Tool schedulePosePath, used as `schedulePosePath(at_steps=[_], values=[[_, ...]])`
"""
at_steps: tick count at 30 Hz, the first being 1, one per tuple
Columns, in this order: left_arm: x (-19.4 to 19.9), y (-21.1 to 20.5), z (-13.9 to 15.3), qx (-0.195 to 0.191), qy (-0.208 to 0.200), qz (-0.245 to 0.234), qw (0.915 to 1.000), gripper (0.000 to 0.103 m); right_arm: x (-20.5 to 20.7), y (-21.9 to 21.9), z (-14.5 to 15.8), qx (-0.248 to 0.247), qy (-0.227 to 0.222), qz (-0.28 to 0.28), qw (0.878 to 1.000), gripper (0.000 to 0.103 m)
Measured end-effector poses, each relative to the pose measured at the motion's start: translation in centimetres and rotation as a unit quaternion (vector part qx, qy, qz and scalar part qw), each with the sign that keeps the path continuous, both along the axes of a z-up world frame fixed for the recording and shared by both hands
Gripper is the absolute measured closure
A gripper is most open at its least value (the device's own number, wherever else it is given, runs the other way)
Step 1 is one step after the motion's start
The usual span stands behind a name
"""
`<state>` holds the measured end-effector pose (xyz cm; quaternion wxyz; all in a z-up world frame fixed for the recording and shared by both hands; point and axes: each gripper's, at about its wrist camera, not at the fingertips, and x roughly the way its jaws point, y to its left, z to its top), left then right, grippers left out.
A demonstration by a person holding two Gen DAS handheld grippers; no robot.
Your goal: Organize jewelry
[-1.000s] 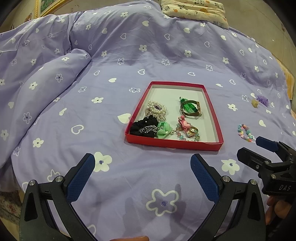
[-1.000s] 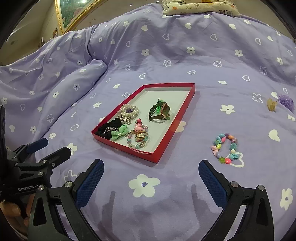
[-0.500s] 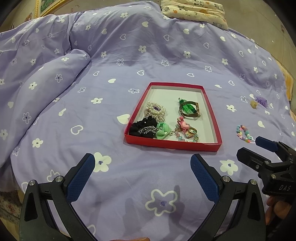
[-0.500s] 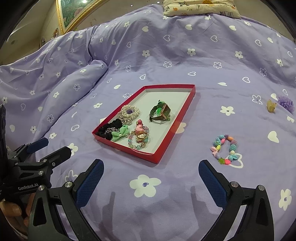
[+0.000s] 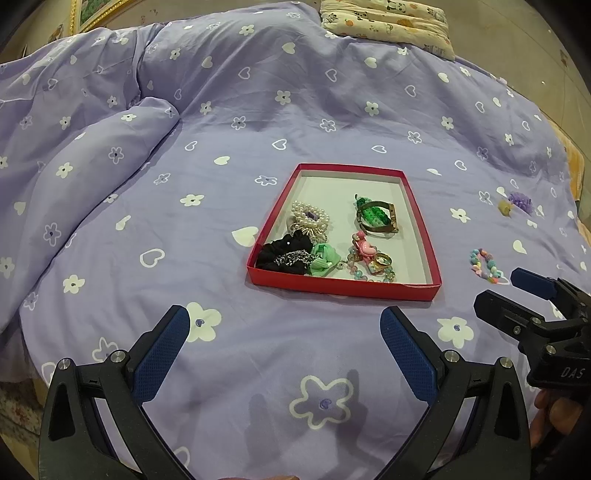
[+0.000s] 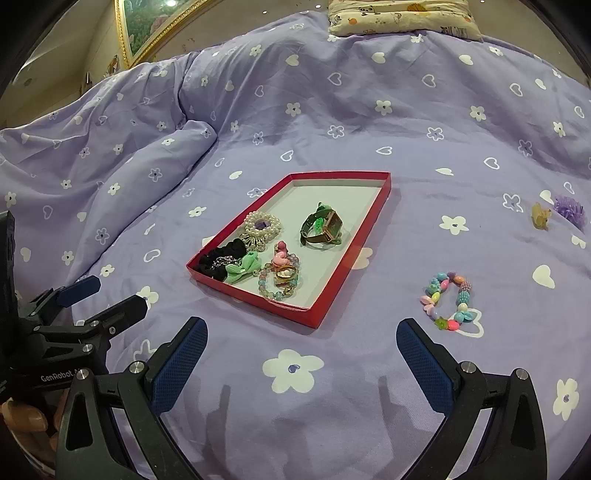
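A red tray [image 5: 423, 229] [image 6: 373, 214] lies on the purple bedspread and holds a pearl scrunchie [image 5: 309, 216], a black scrunchie [image 5: 284, 254], a green bow [image 5: 324, 259], a watch with green trim [image 5: 376, 218] [image 6: 323, 227] and a beaded bracelet with a ring [image 5: 371, 263]. A pastel bead bracelet [image 5: 485, 265] [image 6: 447, 301] lies on the bedspread right of the tray. Farther right lie a small yellow charm [image 6: 540, 216] and a purple flower piece [image 6: 570, 210]. My left gripper [image 5: 284, 341] is open and empty in front of the tray. My right gripper [image 6: 301, 349] is open and empty, near the bead bracelet.
A bunched fold of the purple duvet [image 5: 92, 155] rises on the left. A patterned pillow [image 5: 388, 18] lies at the far edge. A gold picture frame [image 6: 147, 33] stands behind the bed. The bed's edge drops off at the far right [image 5: 576, 177].
Both views have drifted back slightly, so the tray and bracelet sit a little higher in frame. Nothing was taken hold of; both grippers stay open.
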<state>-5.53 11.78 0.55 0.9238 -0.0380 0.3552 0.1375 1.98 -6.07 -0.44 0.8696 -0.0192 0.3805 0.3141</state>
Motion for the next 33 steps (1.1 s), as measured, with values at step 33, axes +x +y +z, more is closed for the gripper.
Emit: schedulePosePath(at_steps=[33], values=[[-0.06,-0.10,0.08,0.009,-0.002,0.003,1.0000,0.000,0.08,0.15,0.14,0.000,0.001,0.006,1.000,0.000]])
